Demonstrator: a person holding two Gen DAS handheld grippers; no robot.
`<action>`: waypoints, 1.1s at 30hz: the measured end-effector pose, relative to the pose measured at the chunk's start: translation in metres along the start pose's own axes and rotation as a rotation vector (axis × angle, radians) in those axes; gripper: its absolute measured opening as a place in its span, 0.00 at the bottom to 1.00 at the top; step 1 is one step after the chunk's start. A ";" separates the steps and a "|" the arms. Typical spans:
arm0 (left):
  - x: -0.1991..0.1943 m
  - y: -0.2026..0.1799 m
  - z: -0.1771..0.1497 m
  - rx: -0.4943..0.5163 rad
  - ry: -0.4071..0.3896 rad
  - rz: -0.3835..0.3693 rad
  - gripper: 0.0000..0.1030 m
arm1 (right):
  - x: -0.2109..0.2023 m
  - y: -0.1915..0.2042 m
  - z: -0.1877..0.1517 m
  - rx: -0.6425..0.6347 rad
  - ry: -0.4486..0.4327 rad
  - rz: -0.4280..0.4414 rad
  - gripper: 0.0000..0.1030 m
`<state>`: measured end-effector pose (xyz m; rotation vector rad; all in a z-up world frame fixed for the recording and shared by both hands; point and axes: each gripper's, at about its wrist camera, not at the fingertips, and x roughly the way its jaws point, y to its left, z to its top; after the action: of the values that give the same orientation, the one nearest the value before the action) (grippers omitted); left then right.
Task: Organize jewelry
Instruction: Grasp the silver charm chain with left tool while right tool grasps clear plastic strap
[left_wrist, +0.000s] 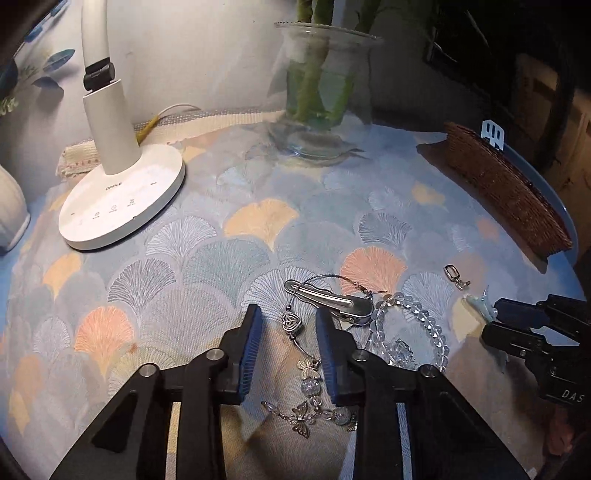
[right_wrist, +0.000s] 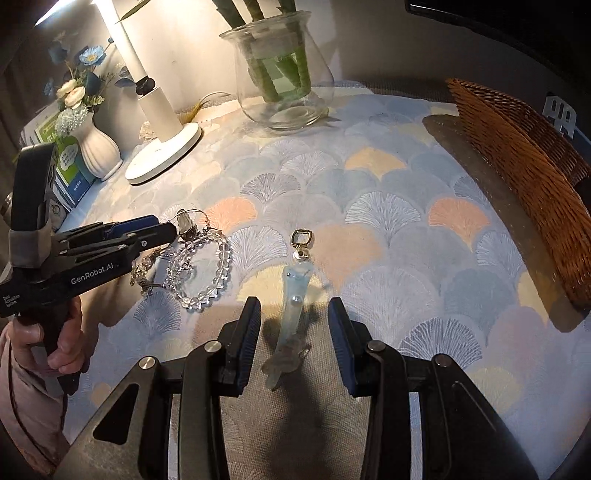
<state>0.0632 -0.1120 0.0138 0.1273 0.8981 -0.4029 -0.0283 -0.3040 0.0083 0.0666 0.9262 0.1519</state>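
My left gripper (left_wrist: 289, 325) is open just above the cloth, its jaws on either side of a silver chain with a heart charm (left_wrist: 290, 322) and butterfly charms (left_wrist: 303, 416). A silver hair clip (left_wrist: 332, 300) and a clear bead bracelet (left_wrist: 424, 321) lie just beyond and to the right. My right gripper (right_wrist: 293, 319) is open around a pale blue translucent strap charm (right_wrist: 293, 306) with a gold clasp (right_wrist: 302, 236). The right gripper shows in the left wrist view (left_wrist: 496, 314); the left gripper (right_wrist: 162, 229) and bracelet (right_wrist: 207, 269) show in the right wrist view.
A brown wicker basket (right_wrist: 524, 173) stands at the right edge of the table. A white lamp base (left_wrist: 122, 206), a glass vase with green stems (left_wrist: 321, 96) and a white ribbed flower vase (right_wrist: 98, 147) stand at the back. The patterned tablecloth (left_wrist: 258, 229) covers the table.
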 end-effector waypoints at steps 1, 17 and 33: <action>0.000 -0.002 0.000 0.008 -0.002 0.001 0.14 | 0.001 0.004 0.000 -0.020 0.000 -0.022 0.39; -0.035 0.015 -0.004 -0.099 -0.126 -0.188 0.10 | -0.015 0.001 -0.005 -0.030 -0.076 0.042 0.12; -0.117 -0.006 0.005 -0.084 -0.258 -0.368 0.10 | -0.019 -0.005 -0.006 -0.009 -0.092 0.093 0.12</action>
<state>-0.0007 -0.0853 0.1085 -0.1677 0.6809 -0.7063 -0.0436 -0.3120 0.0196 0.1071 0.8307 0.2374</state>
